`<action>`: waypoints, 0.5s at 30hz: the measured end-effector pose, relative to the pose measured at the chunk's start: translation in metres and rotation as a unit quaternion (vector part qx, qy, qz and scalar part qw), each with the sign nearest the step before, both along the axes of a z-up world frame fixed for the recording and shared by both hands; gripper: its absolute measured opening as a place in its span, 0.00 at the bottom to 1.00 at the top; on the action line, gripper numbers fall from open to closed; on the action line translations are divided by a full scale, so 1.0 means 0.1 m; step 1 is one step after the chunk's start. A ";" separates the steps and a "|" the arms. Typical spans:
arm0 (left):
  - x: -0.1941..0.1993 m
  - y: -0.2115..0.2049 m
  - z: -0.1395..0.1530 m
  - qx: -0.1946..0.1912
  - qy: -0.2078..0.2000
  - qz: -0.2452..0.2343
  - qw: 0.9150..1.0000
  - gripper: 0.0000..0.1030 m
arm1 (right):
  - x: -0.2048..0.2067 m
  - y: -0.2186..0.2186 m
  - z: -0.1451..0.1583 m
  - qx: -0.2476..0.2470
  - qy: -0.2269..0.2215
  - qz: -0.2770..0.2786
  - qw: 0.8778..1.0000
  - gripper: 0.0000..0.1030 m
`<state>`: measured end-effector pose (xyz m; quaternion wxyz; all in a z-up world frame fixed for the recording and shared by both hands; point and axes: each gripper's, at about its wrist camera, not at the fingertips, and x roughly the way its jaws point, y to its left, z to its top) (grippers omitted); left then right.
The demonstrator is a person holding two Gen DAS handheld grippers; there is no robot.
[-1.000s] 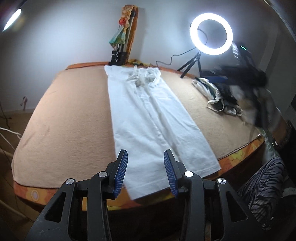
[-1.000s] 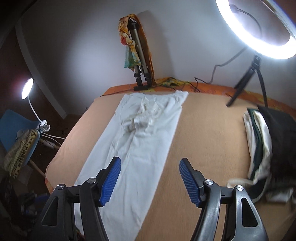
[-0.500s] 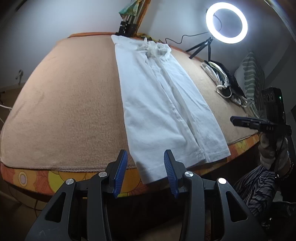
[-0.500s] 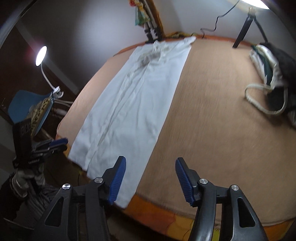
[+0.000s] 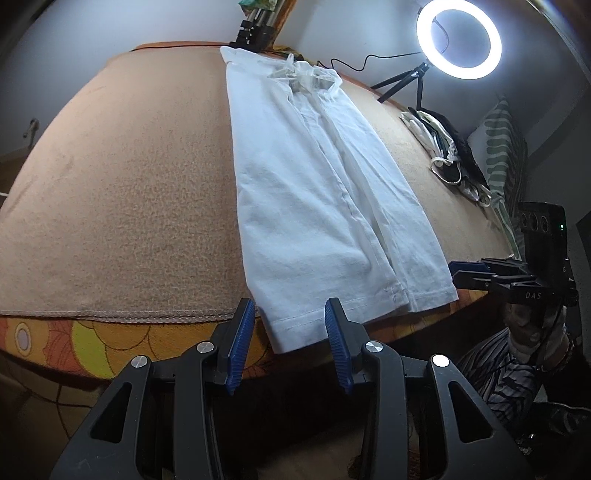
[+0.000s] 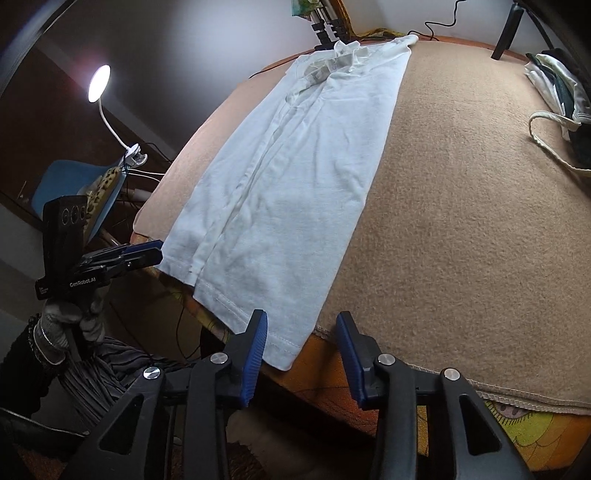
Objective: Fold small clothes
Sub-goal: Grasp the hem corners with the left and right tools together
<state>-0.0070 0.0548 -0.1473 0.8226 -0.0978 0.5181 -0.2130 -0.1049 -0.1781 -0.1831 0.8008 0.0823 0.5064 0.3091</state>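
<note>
A white garment lies flat and lengthwise on the tan blanket, its sides folded in to a long strip, collar at the far end. Its hem hangs slightly over the near bed edge. My left gripper is open and empty, its jaws either side of the hem's left corner. My right gripper is open and empty at the hem's right corner in the right wrist view, where the garment also shows. Each gripper shows in the other's view: the right, the left.
A pile of dark and white clothes lies at the bed's right side, by a lit ring light on a small tripod. A folded tripod stands at the far edge. A desk lamp and a blue chair stand left of the bed.
Both grippers have come down and back from above the bed to its near edge, level with the garment's hem. Both have stayed open.
</note>
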 end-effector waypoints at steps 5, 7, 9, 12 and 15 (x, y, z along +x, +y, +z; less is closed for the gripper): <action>0.01 0.00 -0.04 -0.007 0.009 -0.002 1.000 0.26 | -0.02 0.02 0.00 0.007 0.007 0.004 1.000 0.35; 0.01 -0.01 -0.05 -0.008 0.009 -0.005 1.000 0.19 | -0.03 0.04 -0.02 0.013 0.016 0.008 1.000 0.30; 0.01 -0.02 -0.05 -0.010 0.008 -0.007 1.000 0.11 | -0.04 0.08 -0.03 0.012 0.016 0.012 1.000 0.27; 0.02 -0.02 -0.05 -0.014 0.005 -0.010 1.000 0.06 | -0.03 0.11 -0.06 0.016 0.023 0.016 0.999 0.13; 0.02 0.00 -0.03 -0.029 0.006 -0.008 1.000 0.04 | -0.03 0.11 -0.09 0.027 0.029 0.014 0.999 0.03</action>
